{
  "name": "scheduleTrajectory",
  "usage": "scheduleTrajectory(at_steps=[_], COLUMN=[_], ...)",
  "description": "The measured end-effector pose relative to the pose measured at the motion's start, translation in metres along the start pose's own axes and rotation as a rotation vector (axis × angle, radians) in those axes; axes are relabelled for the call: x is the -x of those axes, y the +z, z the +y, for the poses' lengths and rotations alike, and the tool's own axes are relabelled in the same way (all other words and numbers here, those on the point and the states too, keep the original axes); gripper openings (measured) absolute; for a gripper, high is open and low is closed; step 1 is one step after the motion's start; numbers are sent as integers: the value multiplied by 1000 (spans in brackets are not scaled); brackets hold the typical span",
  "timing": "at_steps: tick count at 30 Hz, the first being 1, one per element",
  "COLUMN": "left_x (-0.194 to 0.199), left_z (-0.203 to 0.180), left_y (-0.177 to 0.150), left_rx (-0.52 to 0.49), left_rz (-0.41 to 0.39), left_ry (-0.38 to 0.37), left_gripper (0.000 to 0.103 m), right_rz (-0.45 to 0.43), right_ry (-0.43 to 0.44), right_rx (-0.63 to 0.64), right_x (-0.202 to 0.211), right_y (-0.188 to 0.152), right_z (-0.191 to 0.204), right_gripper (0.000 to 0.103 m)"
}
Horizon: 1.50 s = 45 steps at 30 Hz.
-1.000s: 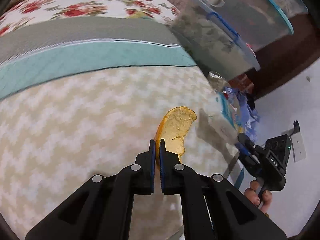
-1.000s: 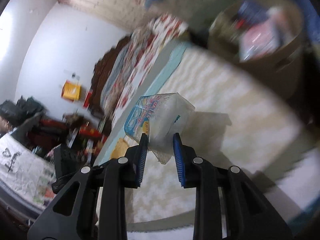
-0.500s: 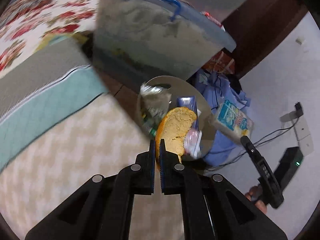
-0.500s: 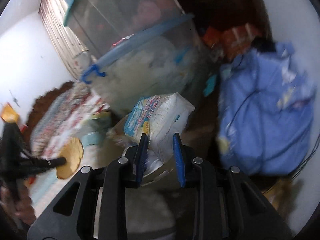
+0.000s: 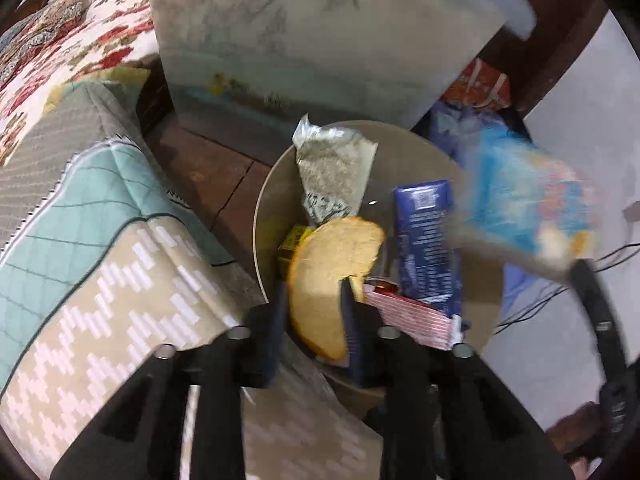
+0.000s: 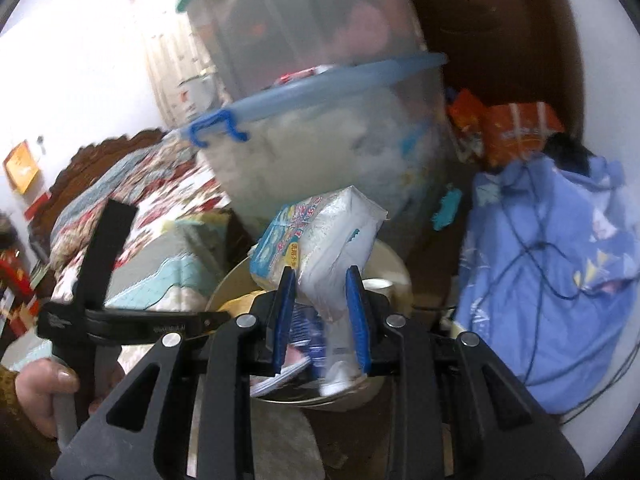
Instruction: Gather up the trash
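A yellow-orange peel (image 5: pixel 332 264) hangs over the round tan trash bin (image 5: pixel 260 216). It sits between the fingers of my left gripper (image 5: pixel 314 312), whose jaws are opening and no longer pinch it. Inside the bin lie a silver wrapper (image 5: pixel 332 168), a blue carton (image 5: pixel 426 240) and a red-striped pack (image 5: pixel 408 312). My right gripper (image 6: pixel 322 300) is shut on a white and blue plastic package (image 6: pixel 332 232), held just above the bin's rim (image 6: pixel 224 292). That package shows blurred at the right of the left wrist view (image 5: pixel 528 200).
Stacked clear storage boxes (image 6: pixel 320 140) rise right behind the bin. A blue cloth bundle (image 6: pixel 560 280) with black cables lies to its right, with orange bags (image 6: pixel 512 128) behind. The bed with its chevron and teal cover (image 5: pixel 80 200) borders the bin's left. A hand (image 6: pixel 44 384) holds the left gripper.
The left gripper carried the peel from over the bed to above the bin, and its jaws have parted. The right gripper swung round with the package to the bin.
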<state>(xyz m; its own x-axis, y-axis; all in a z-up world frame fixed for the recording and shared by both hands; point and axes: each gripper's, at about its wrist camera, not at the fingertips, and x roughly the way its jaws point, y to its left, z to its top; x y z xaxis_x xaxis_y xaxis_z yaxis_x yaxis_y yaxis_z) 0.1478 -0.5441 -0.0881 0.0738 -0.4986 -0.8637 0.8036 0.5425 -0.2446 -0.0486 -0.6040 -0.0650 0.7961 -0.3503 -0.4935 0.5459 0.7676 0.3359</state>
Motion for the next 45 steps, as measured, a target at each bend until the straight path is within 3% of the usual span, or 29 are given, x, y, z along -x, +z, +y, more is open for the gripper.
scheduleTrajectory(at_steps=[2, 6, 10, 12, 13, 14, 19, 24, 29, 33, 38, 45], left_x=[24, 58, 78, 87, 92, 100, 122, 146, 164, 181, 204, 227], left_z=[2, 10, 18, 19, 18, 18, 20, 26, 32, 35, 41, 49], left_y=[-4, -15, -31, -43, -49, -58, -93, -134, -171, -197, -223, -251], left_rx=[-1, 6, 34, 19, 8, -8, -39, -54, -53, -56, -48, -23], left_rz=[-67, -143, -155, -158, -162, -173, -192, -213, -211, -231, -272, -304], left_ry=[-14, -36, -69, -75, -68, -55, -2, 55, 100, 151, 253, 321], left_gripper=[44, 45, 45, 45, 48, 53, 58, 71, 84, 94, 94, 94], right_rz=[32, 133, 269, 262, 222, 175, 103, 91, 118, 158, 159, 127], right_ry=[0, -14, -11, -14, -17, -14, -16, 17, 44, 71, 62, 69], right_rx=[32, 107, 188, 186, 166, 155, 114, -44, -191, -235, -269, -246], right_x=[-6, -28, -59, -55, -46, -36, -2, 36, 68, 83, 106, 134], right_y=[-3, -9, -15, -16, -15, -15, -20, -37, -68, -90, -108, -116], right_z=[13, 37, 57, 58, 55, 54, 51, 46, 58, 73, 94, 119], right_gripper=[29, 29, 31, 46, 74, 87, 86, 86, 87, 87, 92, 94])
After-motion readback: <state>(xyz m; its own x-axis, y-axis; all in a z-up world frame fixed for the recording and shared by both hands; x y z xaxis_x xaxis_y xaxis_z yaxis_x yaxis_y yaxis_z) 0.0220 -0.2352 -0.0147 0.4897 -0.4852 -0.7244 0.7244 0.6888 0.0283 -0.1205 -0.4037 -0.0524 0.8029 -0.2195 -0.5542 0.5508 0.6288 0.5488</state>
